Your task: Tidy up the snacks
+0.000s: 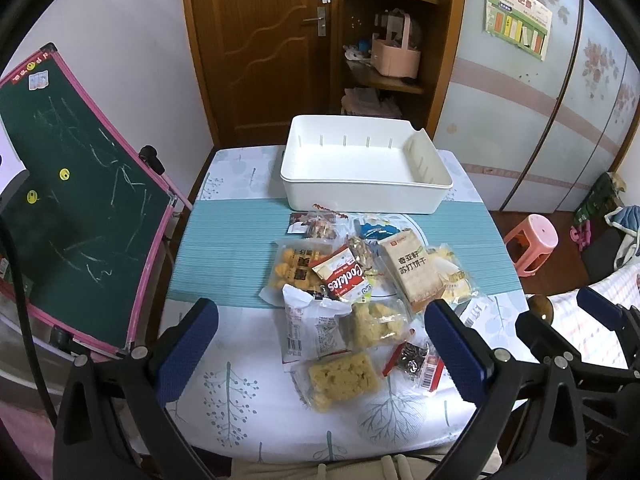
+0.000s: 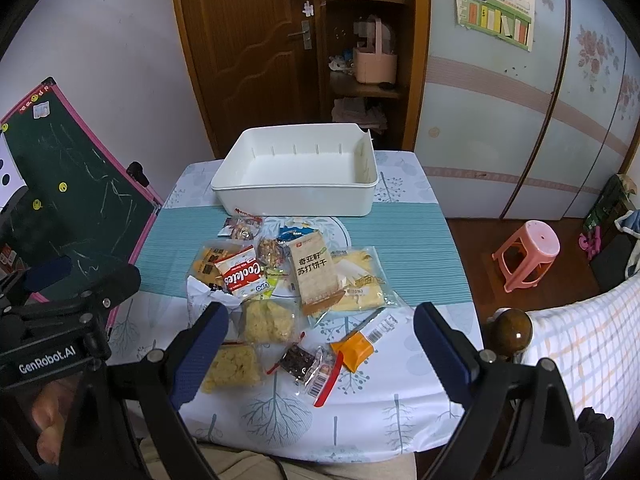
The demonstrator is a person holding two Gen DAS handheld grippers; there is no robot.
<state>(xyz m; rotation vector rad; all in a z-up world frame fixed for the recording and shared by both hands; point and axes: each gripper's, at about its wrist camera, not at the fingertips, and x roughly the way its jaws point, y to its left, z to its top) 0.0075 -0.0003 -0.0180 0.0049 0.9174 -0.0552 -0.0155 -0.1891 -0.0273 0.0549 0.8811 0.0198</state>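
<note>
An empty white bin [image 1: 366,168] [image 2: 296,182] stands at the table's far side. In front of it lies a heap of snack packs: a red Cookies pack [image 1: 340,280] [image 2: 242,274], a tan soda-cracker pack [image 1: 412,270] [image 2: 316,274], yellow puffed-rice cakes [image 1: 342,378] [image 2: 268,322], a white pouch [image 1: 310,330], a dark small packet [image 1: 414,362] [image 2: 306,362] and an orange sachet [image 2: 354,348]. My left gripper [image 1: 322,344] is open above the near packs, holding nothing. My right gripper [image 2: 320,350] is open too, hovering over the near packets.
The table [image 1: 224,396] has a white leaf-print cloth and a teal runner [image 1: 232,248]. A green chalkboard [image 1: 68,200] leans at the left. A pink stool [image 2: 528,254] and a bed edge [image 2: 580,340] are at the right. A wooden door and shelves stand behind.
</note>
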